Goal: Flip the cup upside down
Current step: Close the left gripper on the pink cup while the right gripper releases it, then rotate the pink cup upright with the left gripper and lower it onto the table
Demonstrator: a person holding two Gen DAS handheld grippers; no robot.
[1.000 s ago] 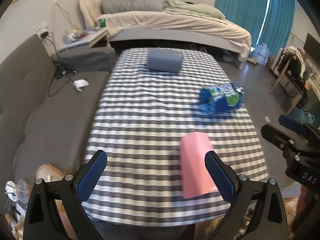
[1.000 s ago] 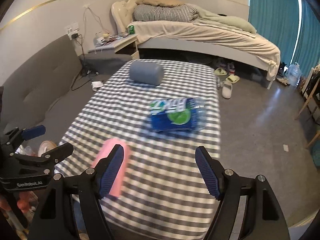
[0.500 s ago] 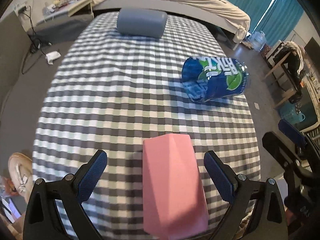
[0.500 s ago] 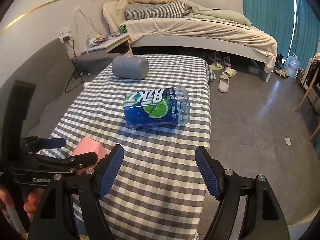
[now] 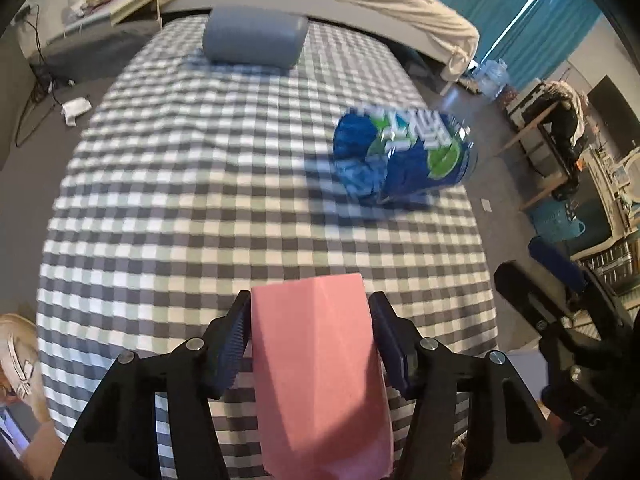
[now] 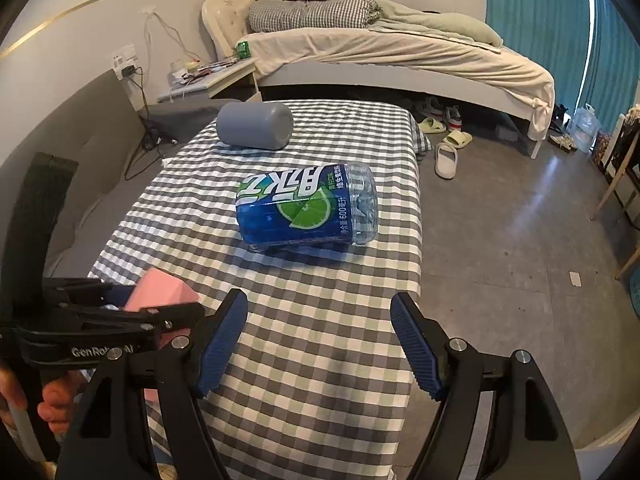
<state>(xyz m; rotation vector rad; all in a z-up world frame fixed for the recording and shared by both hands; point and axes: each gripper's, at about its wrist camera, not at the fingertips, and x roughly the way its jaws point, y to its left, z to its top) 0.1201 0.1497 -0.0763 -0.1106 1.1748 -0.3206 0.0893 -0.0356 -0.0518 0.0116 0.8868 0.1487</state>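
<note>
2 pads that stood wide apart half a second ago now press the sides of the pink cup (image 5: 320,376) — the left gripper (image 5: 310,346) has come forward and closed on it, 1 blue pad against each flank. The cup lies on its side at the near end of the checked tablecloth (image 5: 200,184), one end pointing away from the camera; whether that far end is the mouth or the base cannot be told from here. In the right wrist view only a corner of pink shows behind the black frame of the left tool, so the hold is judged mainly from the left view.

The right gripper (image 6: 320,344) hangs over the near right part of the table with its jaws spread and nothing between them. Ahead of it, well apart from the cup, the blue bottle (image 6: 306,208) lies on its side, and the grey cylinder (image 6: 256,124) rests at the far end.

What the closing means: reaching is over and the grasp looks made. The next part is likely a lift and a turn of the wrist to set the cup down mouth-first — a tapered, smooth side could slip between flat pads, so a firm squeeze would matter.
</note>
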